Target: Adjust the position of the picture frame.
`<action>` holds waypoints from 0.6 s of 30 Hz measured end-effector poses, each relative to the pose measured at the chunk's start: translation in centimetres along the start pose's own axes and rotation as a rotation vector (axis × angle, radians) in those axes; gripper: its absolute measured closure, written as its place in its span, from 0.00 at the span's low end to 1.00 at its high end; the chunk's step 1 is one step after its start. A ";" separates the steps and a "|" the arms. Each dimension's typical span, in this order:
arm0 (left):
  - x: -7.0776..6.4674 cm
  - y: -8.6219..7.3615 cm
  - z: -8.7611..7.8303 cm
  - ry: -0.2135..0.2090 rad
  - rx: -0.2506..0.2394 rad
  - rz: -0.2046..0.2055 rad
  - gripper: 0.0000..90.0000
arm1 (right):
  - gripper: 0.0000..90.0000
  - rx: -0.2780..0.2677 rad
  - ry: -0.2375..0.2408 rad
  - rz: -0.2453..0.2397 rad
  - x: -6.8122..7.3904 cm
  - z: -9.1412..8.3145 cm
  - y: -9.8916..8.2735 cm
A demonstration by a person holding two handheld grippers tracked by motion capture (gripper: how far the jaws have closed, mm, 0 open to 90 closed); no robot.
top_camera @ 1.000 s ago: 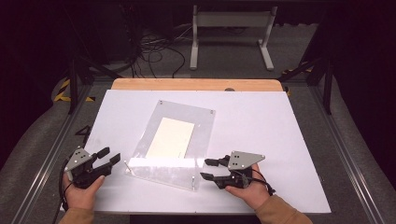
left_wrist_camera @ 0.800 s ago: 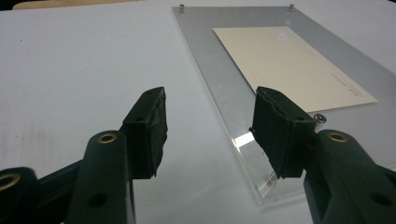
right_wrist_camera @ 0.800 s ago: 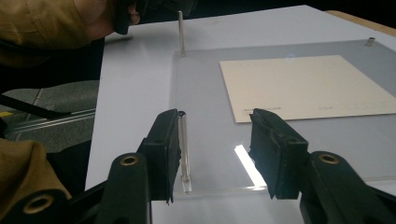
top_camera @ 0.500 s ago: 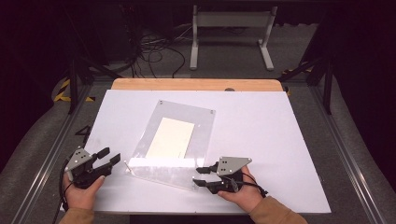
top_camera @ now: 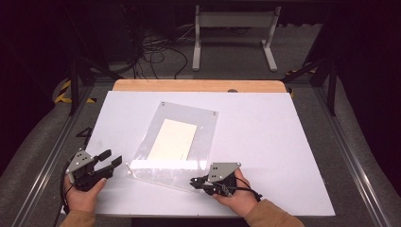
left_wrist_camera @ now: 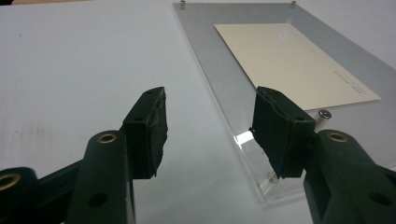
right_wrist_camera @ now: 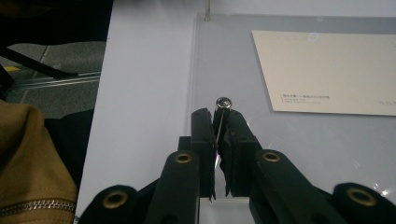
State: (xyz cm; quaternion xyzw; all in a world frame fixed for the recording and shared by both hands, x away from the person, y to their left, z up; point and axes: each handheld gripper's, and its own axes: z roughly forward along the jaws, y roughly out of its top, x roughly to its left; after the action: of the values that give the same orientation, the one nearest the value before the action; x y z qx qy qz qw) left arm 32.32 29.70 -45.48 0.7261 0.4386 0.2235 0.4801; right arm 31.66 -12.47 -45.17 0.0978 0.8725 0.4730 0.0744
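Observation:
A clear acrylic frame (top_camera: 203,123) with a cream card (top_camera: 172,138) inside lies flat on the white table (top_camera: 265,142). My right gripper (top_camera: 194,181) is at the frame's near right corner. In the right gripper view its jaws have just been closing, and my right gripper (right_wrist_camera: 219,122) is now shut on the metal corner screw (right_wrist_camera: 222,103), beside the card (right_wrist_camera: 327,70). My left gripper (top_camera: 112,158) rests by the near left corner. It (left_wrist_camera: 210,121) stands open over bare table at the frame's (left_wrist_camera: 224,79) edge, with another screw (left_wrist_camera: 323,114) behind its right jaw.
A wooden strip (top_camera: 198,85) runs along the table's far edge. Beyond it on the floor stand a white frame stand (top_camera: 234,33) and loose cables (top_camera: 156,52). Metal rails (top_camera: 350,156) flank the table.
My right gripper moved left to the frame's near right corner and its jaws closed on the corner screw. The left gripper stayed where it was, still open.

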 end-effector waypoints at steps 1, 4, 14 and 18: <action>0.0 0.0 0.0 0.000 0.000 0.001 0.50 | 0.94 0.005 -0.002 0.006 0.0 0.0 0.1; 0.0 0.0 0.0 -0.003 -0.006 -0.005 0.50 | 0.94 0.011 -0.007 0.020 0.1 -0.1 0.2; 0.0 0.4 0.4 -0.013 -0.005 -0.001 0.50 | 0.95 0.015 -0.075 0.060 -0.7 -4.1 0.3; -0.2 0.6 0.8 -0.019 -0.004 0.009 0.50 | 0.95 0.026 -0.130 0.074 -1.5 -6.2 -0.3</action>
State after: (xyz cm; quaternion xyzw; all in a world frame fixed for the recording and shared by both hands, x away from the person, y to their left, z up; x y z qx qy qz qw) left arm 33.06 29.08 -45.25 0.7291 0.4304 0.2196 0.4848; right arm 31.65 -18.03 -42.00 0.1616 0.8677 0.4566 0.1122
